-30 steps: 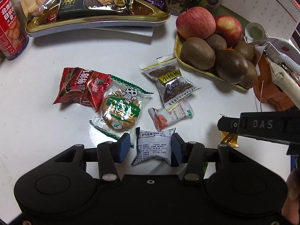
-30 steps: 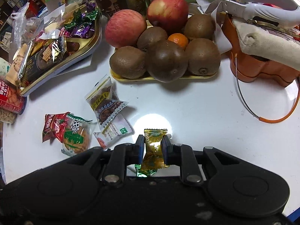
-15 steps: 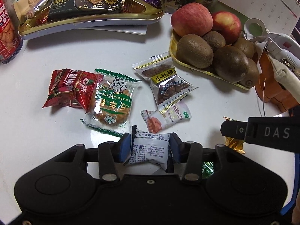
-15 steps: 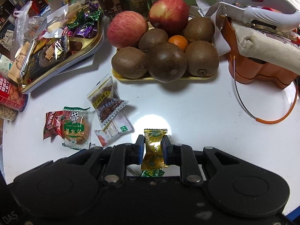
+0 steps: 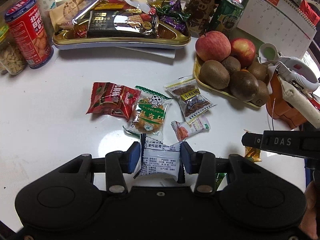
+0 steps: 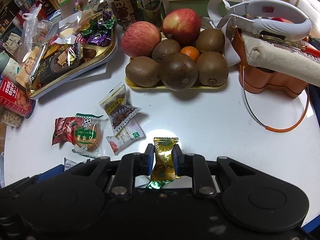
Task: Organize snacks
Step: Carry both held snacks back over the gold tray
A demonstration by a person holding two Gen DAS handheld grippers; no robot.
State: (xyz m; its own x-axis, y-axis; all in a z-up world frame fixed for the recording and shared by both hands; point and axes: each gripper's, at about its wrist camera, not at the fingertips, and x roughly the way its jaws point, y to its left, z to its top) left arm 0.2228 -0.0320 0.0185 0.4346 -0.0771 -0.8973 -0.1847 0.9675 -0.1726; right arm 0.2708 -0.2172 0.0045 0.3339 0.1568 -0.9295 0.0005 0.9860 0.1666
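The left gripper (image 5: 160, 158) pinched a white packet (image 5: 159, 165) between its blue pads, the wrapper creased where they pressed on it. The right gripper (image 6: 163, 159) was pressed onto a gold candy (image 6: 164, 158), its jaws nearly together and the twisted ends sticking out above and below.

Taking the fruit tray (image 6: 140, 86) as the landmark, both held snacks were on its near side, over the white table (image 6: 200, 120). Between them and the tray lay four loose snacks: a small white sachet (image 6: 125, 138) nearest, a clear nut packet (image 6: 118, 108) partly on top of it and closer to the tray, and to the tray's left a green biscuit packet (image 6: 88, 138) overlapping a red wrapper (image 6: 62, 130).

The tray itself carried kiwis (image 6: 178, 71), two apples (image 6: 141, 39) and a small orange (image 6: 190, 53). To its right stood an orange basket (image 6: 270, 80). To its left and farther back sat a gold snack tray (image 6: 108, 50) piled with wrapped sweets. Behind the fruit stood a green can (image 6: 148, 2).
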